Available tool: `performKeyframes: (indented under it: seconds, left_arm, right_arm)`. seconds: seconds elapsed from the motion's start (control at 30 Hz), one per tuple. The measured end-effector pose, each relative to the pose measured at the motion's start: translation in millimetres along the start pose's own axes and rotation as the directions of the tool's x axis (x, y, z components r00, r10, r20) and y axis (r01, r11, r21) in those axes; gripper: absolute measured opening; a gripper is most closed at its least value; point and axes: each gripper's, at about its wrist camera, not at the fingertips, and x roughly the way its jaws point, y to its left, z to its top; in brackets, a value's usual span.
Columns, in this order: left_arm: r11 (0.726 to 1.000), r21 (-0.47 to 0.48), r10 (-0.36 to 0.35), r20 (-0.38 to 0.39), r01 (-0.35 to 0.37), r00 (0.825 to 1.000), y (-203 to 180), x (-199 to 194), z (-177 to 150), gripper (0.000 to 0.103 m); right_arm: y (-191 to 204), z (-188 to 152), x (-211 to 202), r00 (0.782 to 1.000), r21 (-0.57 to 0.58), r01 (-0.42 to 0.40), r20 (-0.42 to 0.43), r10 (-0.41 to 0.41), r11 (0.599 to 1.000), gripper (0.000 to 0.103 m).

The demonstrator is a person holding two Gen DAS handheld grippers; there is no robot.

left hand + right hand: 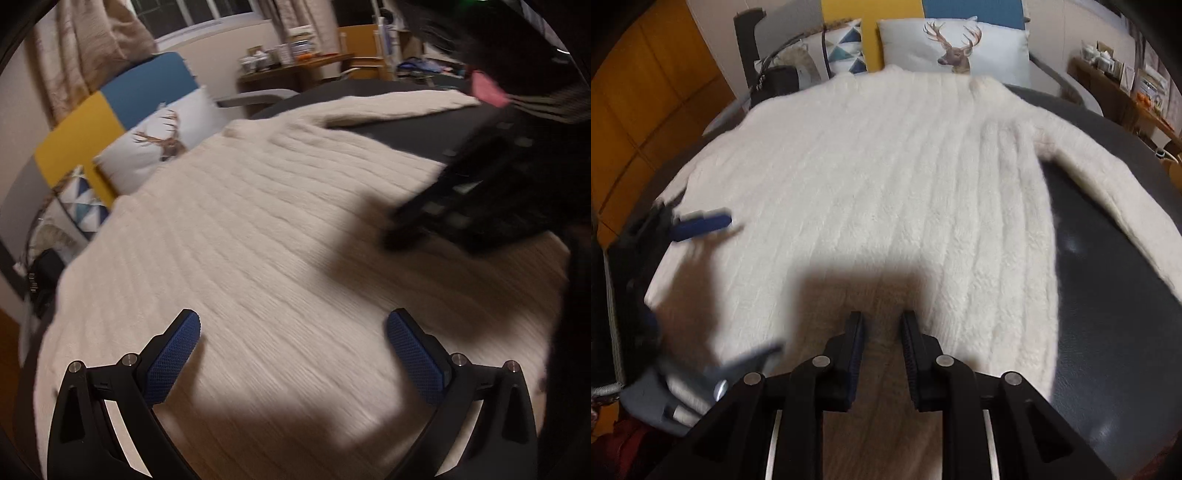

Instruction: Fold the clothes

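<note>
A cream ribbed knit sweater (236, 229) lies flat on a dark round table (406, 133); it also fills the right wrist view (886, 177), with one sleeve (1108, 177) stretched to the right. My left gripper (293, 336) is open, its blue pads wide apart just above the sweater body. It appears blurred at the left of the right wrist view (709, 288). My right gripper (881, 332) hovers over the sweater's near hem with its fingers a narrow gap apart, nothing between them. It shows blurred in the left wrist view (406, 229).
A deer-print pillow (955, 48) and a triangle-patterned pillow (846, 48) rest against a yellow and blue backrest (92, 125) beyond the table. A cluttered wooden shelf (1126, 85) stands at the right. A black object (779, 79) sits at the table's far left.
</note>
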Motion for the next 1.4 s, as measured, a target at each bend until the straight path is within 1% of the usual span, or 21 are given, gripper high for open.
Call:
performKeyframes:
  seconds: [0.03, 0.07, 0.1, 0.17, 0.2, 0.27, 0.43, 0.5, 0.67, 0.77, 0.83, 0.9, 0.93, 0.97, 1.0, 1.03, 1.1, 1.17, 1.23, 1.33, 1.4]
  left_arm:
    - [0.999, 0.002, -0.034, 0.0, 0.034, 0.999, -1.2, -2.3, -3.2, 0.098]
    - [0.998, 0.004, -0.068, 0.0, 0.068, 0.998, -2.3, -4.5, -6.3, 0.081]
    - [0.995, -0.002, -0.101, 0.002, 0.101, 0.995, -2.8, -6.9, -9.6, 0.071]
    - [0.991, 0.005, -0.137, 0.014, 0.137, 0.99, -7.6, -12.8, -15.5, 0.07]
    - [0.989, 0.02, -0.148, 0.02, 0.148, 0.989, -11.3, -16.0, -18.3, 0.066]
    - [0.984, 0.049, -0.171, 0.03, 0.169, 0.985, -18.9, -22.4, -24.0, 0.062]
    - [0.969, 0.164, -0.2, 0.064, 0.187, 0.978, -38.6, -48.3, -48.1, 0.062]
    - [0.966, 0.184, -0.197, 0.071, 0.182, 0.978, -41.3, -58.1, -57.8, 0.062]
    - [0.988, 0.127, -0.102, 0.089, 0.091, 0.991, -19.7, -71.3, -60.3, 0.062]
    - [0.995, 0.092, -0.045, 0.097, 0.036, 0.994, -6.7, -79.2, -61.8, 0.063]
    - [0.998, 0.069, -0.006, 0.101, -0.001, 0.995, 2.0, -84.5, -62.8, 0.063]
    - [0.998, 0.045, 0.033, 0.105, -0.038, 0.994, 10.7, -89.8, -63.8, 0.063]
    - [0.996, 0.043, 0.07, 0.088, -0.074, 0.994, 14.5, -87.5, -64.3, 0.063]
    - [0.989, 0.059, 0.133, 0.038, -0.135, 0.99, 17.5, -76.6, -66.2, 0.063]
    - [0.984, 0.066, 0.164, 0.015, -0.165, 0.986, 21.6, -70.0, -71.2, 0.064]
    - [0.987, 0.044, 0.155, 0.04, -0.156, 0.987, 27.9, -72.6, -76.5, 0.066]
    - [0.986, -0.037, 0.162, 0.038, -0.161, 0.986, 42.1, -76.3, -85.3, 0.086]
    - [0.979, -0.147, 0.149, 0.044, -0.141, 0.988, 59.0, -79.7, -96.5, 0.091]
    - [0.972, -0.217, 0.105, 0.045, -0.093, 0.993, 69.9, -84.3, -104.1, 0.093]
    - [0.975, -0.202, 0.101, 0.053, -0.088, 0.993, 69.4, -89.9, -106.0, 0.093]
    - [0.982, -0.175, 0.088, 0.051, -0.077, 0.995, 68.6, -95.5, -105.3, 0.093]
  right_arm:
    - [-0.7, 0.4, 1.6, 1.0, 0.003, -0.001, 0.0, 0.001, 1.0, 0.021]
    - [-1.3, 0.7, 3.0, 1.0, 0.006, -0.002, 0.001, 0.002, 1.0, 0.021]
    - [-0.9, -0.1, 2.1, 1.0, 0.013, -0.005, 0.004, 0.005, 1.0, 0.021]
    - [0.1, -0.3, 0.8, 1.0, 0.019, -0.01, 0.009, 0.01, 1.0, 0.021]
    - [0.6, 0.3, 0.5, 1.0, 0.02, -0.012, 0.012, 0.011, 1.0, 0.021]
    - [1.1, 4.3, 1.5, 1.0, 0.024, -0.013, 0.012, 0.013, 1.0, 0.021]
    - [-4.1, -9.2, -6.4, 0.999, 0.048, -0.037, 0.015, 0.037, 0.998, 0.02]
    - [-5.9, -8.7, -6.8, 0.999, 0.056, -0.051, 0.016, 0.05, 0.997, 0.02]
    - [-3.3, -14.9, -21.5, 0.998, 0.072, -0.061, 0.021, 0.06, 0.996, 0.02]
    - [14.9, -26.7, -44.7, 0.992, -0.028, -0.102, 0.066, 0.104, 0.994, 0.02]
    - [37.7, -36.3, -50.5, 0.995, -0.144, -0.092, 0.033, 0.098, 0.985, 0.014]
    - [54.4, -45.2, -48.7, 0.995, -0.205, -0.098, -0.006, 0.099, 0.974, 0.014]
    - [62.3, -50.1, -46.5, 0.995, -0.23, -0.101, -0.029, 0.097, 0.968, 0.014]
    - [67.3, -56.2, -43.0, 0.996, -0.25, -0.089, -0.051, 0.079, 0.964, 0.014]
    - [69.4, -63.8, -41.2, 0.997, -0.27, -0.071, -0.061, 0.057, 0.96, 0.014]
    - [71.3, -71.3, -39.9, 0.997, -0.29, -0.054, -0.069, 0.036, 0.956, 0.014]
    - [68.8, -84.8, -46.1, 0.997, -0.301, -0.047, -0.069, 0.027, 0.953, 0.014]
    - [60.9, -100.5, -54.2, 0.994, -0.277, -0.068, -0.099, 0.042, 0.959, 0.014]
    - [55.1, -113.3, -60.1, 0.989, -0.249, -0.089, -0.134, 0.057, 0.964, 0.014]
    - [49.1, -126.3, -64.2, 0.979, -0.222, -0.11, -0.195, 0.066, 0.969, 0.011]
    - [41.6, -127.1, -69.6, 0.972, -0.188, -0.151, -0.207, 0.111, 0.971, 0.011]
